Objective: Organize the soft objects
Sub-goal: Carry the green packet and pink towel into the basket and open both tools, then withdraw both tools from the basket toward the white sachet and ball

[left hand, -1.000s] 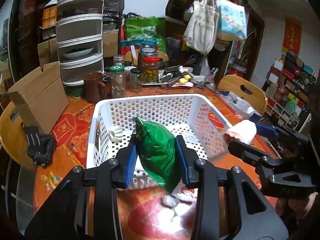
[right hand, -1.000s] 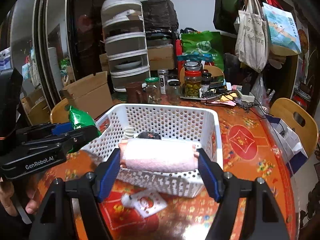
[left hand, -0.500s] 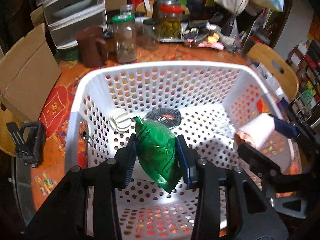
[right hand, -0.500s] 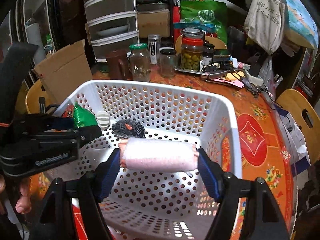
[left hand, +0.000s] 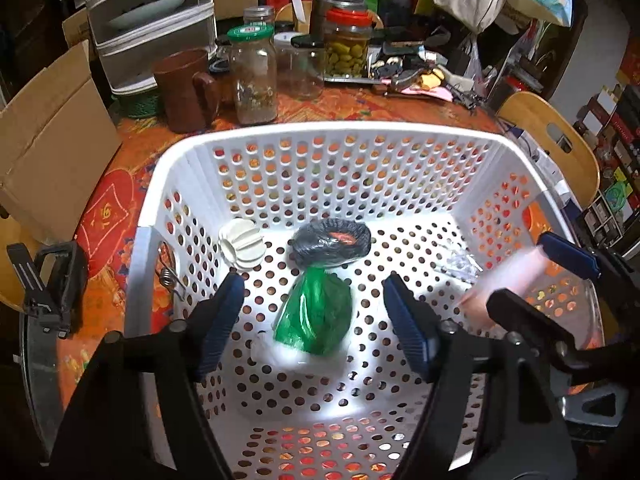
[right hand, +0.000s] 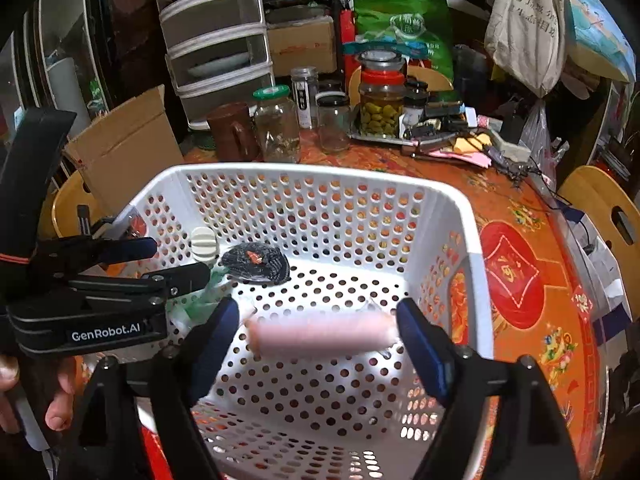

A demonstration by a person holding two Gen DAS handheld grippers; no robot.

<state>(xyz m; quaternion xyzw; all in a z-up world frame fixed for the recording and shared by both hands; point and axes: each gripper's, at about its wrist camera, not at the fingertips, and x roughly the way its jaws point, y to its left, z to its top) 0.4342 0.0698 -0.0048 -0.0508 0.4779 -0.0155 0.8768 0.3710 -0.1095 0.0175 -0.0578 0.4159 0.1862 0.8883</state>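
Observation:
A white perforated basket [left hand: 332,132] stands on the red patterned table. My left gripper [left hand: 316,316] is open above it; a green plastic bag [left hand: 316,316] lies free on the basket floor between and below the fingers. My right gripper [right hand: 320,336] is open too; a blurred pink rolled towel [right hand: 324,336] is in the air between its fingers, over the basket floor [right hand: 320,400]. The towel also shows blurred in the left wrist view [left hand: 508,280]. A black bundle [left hand: 332,240] and a white ridged ball [left hand: 240,244] lie in the basket.
Glass jars [left hand: 252,76], a brown mug [left hand: 188,88] and a clutter tray stand behind the basket. A cardboard box [left hand: 48,136] is at the left. Wooden chairs [right hand: 604,208] stand around the table. A clear wrapper [left hand: 460,260] lies in the basket.
Both grippers moved over the basket and opened. The green bag dropped onto the basket floor. The pink towel left the right gripper's fingers and is falling.

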